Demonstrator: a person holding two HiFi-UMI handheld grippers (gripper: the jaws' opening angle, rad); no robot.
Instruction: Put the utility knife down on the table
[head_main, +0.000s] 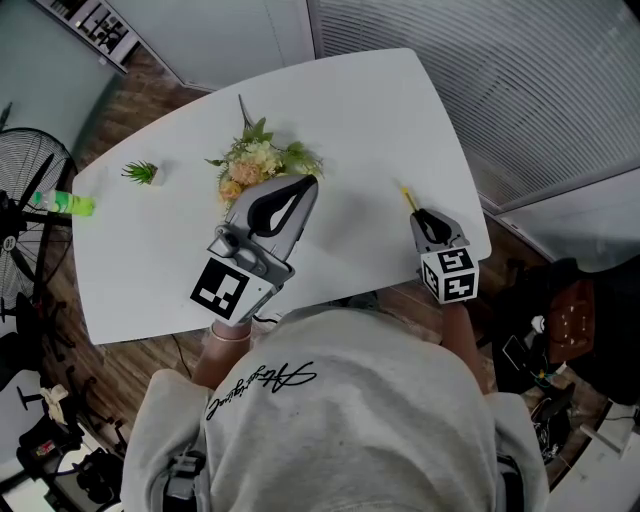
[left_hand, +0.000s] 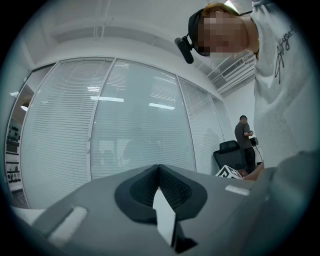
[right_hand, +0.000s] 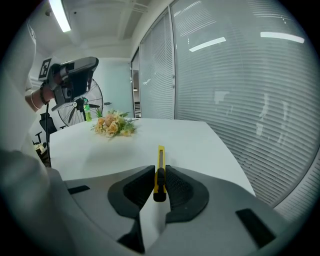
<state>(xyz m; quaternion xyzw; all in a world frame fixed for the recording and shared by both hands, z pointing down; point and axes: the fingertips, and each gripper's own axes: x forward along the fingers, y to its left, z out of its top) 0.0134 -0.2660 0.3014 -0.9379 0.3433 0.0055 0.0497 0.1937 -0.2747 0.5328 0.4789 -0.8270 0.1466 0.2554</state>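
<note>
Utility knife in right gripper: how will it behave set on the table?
The utility knife looks stiff, slim, likely light in the right gripper. Flat-sided, so probably won't roll; it may slide on the smooth table.

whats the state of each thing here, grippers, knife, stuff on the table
utility knife, clamped in the right gripper, yellow end sticking out ahead, not yet laid on the table
right gripper, shut on the utility knife, tilted down over the table
left gripper, shut, nothing between its jaws, held above the table
flower bouquet, lying on the table
small green plant, upright on the table
</note>
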